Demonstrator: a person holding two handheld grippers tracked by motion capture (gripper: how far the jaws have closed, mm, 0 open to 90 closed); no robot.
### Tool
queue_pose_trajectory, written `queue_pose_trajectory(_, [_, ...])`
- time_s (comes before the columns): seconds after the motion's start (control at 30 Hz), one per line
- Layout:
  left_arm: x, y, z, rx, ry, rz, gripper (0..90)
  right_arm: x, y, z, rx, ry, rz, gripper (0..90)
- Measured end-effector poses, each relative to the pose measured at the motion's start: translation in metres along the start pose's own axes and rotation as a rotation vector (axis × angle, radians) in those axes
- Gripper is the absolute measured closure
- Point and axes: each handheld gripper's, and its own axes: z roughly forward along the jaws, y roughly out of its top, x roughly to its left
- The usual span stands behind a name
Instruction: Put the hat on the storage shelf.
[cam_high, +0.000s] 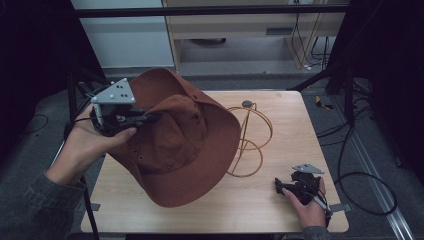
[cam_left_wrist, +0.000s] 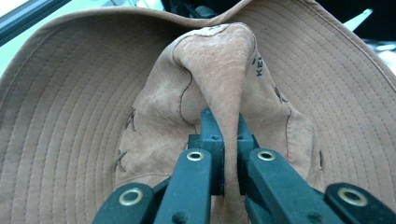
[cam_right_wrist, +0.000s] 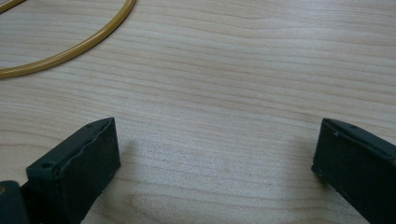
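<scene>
1. The left gripper (cam_high: 131, 119) is held above the desk's left edge. Its fingers (cam_left_wrist: 212, 140) are clamped on a fold of cloth at the crown of the rust-brown, wide-brimmed fabric hat (cam_high: 182, 140).
2. The hat hangs tilted from that pinch. Its brim spreads toward the middle of the light wooden desk (cam_high: 270, 210), and its lower edge reaches toward the near side (contact with the desk cannot be confirmed).
3. The yellow wire hat stand (cam_high: 252, 142), a set of thin loops, sits just right of the hat, toward the desk's far right. The brim covers the stand's left side in the high view.
4. The right gripper (cam_high: 295, 186) rests near the desk's near right corner. Its fingers (cam_right_wrist: 79, 163) are spread wide with nothing between them, and bare wood lies ahead.
5. Governing relation: the stand lies to the right of the held hat, on the far side of it from the left fingers. In the right gripper view, part of a stand loop (cam_right_wrist: 70, 51) curves ahead and to the left.
6. Judgement: placing the hat on the stand is the likely goal. The free right gripper is the nearer one for steadying the stand or brim.
</scene>
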Motion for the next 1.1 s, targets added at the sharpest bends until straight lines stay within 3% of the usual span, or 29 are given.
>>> queue_pose_trajectory(0.63, [-0.013,0.043,0.041,0.026,-0.028,0.06,88.7,0.0,0.0,0.0,0.0,0.001,0.0,0.7])
queue_pose_trajectory(0.87, [-0.013,0.067,0.057,0.038,-0.032,0.079,88.7,0.0,0.0,0.0,-0.001,0.002,0.0,0.6])
queue_pose_trajectory(1.1, [-0.013,0.091,0.083,0.059,-0.043,0.092,88.7,0.0,0.0,0.0,0.0,0.001,0.0,0.7])
